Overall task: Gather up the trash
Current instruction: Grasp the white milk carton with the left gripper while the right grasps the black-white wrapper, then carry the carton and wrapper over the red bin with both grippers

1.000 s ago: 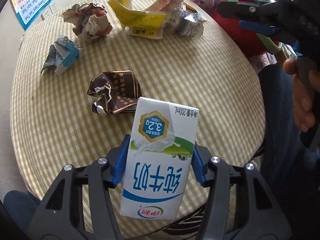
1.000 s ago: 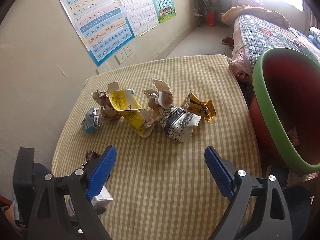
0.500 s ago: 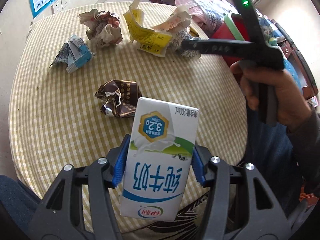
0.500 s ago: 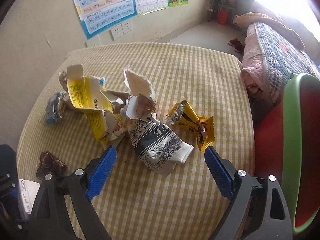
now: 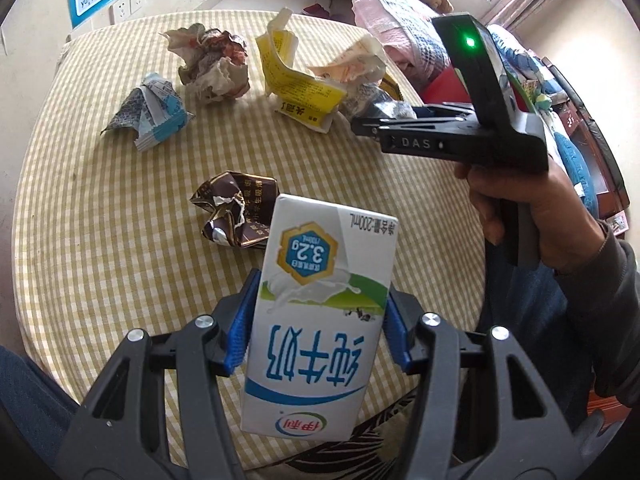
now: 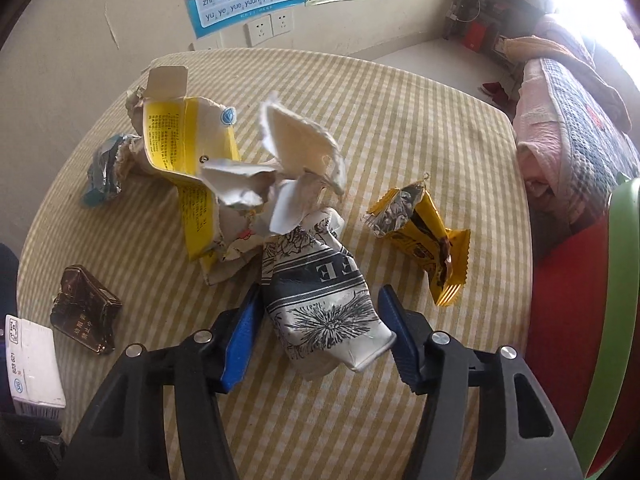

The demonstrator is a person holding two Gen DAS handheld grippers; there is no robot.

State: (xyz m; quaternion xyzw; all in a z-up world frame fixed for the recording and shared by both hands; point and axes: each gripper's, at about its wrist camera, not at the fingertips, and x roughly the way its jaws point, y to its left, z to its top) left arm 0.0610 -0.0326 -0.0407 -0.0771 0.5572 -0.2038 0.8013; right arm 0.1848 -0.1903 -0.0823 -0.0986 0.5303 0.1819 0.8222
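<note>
While my left claw [image 5: 320, 328] clamps the white-and-blue milk carton [image 5: 320, 320] by its two narrow sides, lifted clear above the yellow-and-white checked desk [image 5: 100, 240], my right claw [image 6: 320, 332] is closing around the crumpled black-and-white printed paper cup [image 6: 324, 300]. That cup lies on the cloth between the blue pads [image 6: 240, 344]; the left pad looks to be touching its side, while the right one stands just off the rim (I cannot tell whether it presses yet).

Beside the cup, toward the red basin with the green rim [image 6: 616, 320], lies a yellow foil snack wrapper [image 6: 424, 240]. Behind the cup a torn yellow cardboard box [image 6: 188, 160] leans against scraps of white paper [image 6: 296, 148].

Just past the milk carton sits a squashed dark brown carton [image 5: 236, 212]. Farther off on the desk rest a crumpled blue-and-white wrapper [image 5: 152, 120] and a ball of brownish paper [image 5: 216, 64], close together but apart.
</note>
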